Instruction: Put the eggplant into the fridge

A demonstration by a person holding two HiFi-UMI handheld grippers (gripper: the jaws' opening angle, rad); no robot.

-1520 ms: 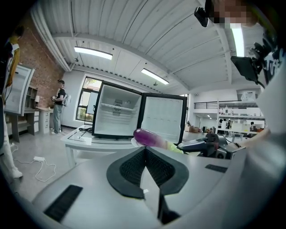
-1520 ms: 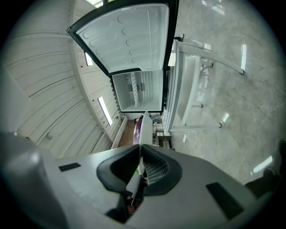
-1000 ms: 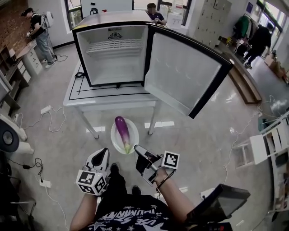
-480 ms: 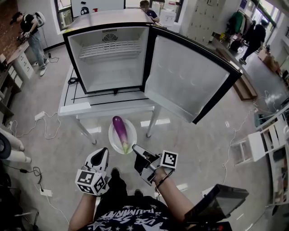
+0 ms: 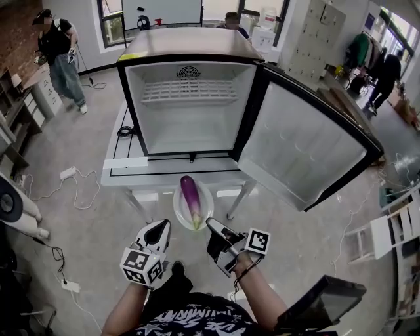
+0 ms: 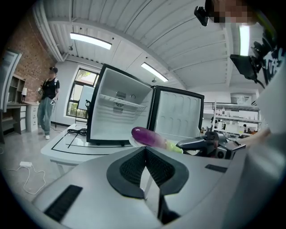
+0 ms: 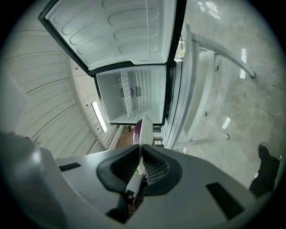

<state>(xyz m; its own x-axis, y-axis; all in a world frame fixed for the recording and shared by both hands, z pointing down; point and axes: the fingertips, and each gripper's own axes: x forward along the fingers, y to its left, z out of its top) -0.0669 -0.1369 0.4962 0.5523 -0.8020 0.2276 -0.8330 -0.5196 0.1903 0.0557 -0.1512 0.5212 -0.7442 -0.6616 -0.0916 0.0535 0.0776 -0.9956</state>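
A purple eggplant [image 5: 190,193] with a green stem lies on a white plate [image 5: 181,209] held in the air, just in front of the table edge. My right gripper [image 5: 211,225] is shut on the plate's rim, the plate [image 7: 145,129] showing edge-on between its jaws with the eggplant [image 7: 137,127] beyond. My left gripper [image 5: 163,227] is shut and holds nothing, left of the plate. From the left gripper view the eggplant [image 6: 149,137] sits ahead with the right gripper [image 6: 203,145] beside it. The fridge [image 5: 190,111] stands open and empty on the table, one wire shelf near its top.
The fridge door [image 5: 302,154] swings out to the right, over the floor. The white table [image 5: 128,164] carries the fridge and a black cable. A person [image 5: 58,56] stands far left, another [image 5: 231,20] behind the fridge. A fan [image 5: 10,203] and floor cables lie left.
Both grippers and the plate with the eggplant have come closer to the table and the open fridge. The jaws have stayed as they were.
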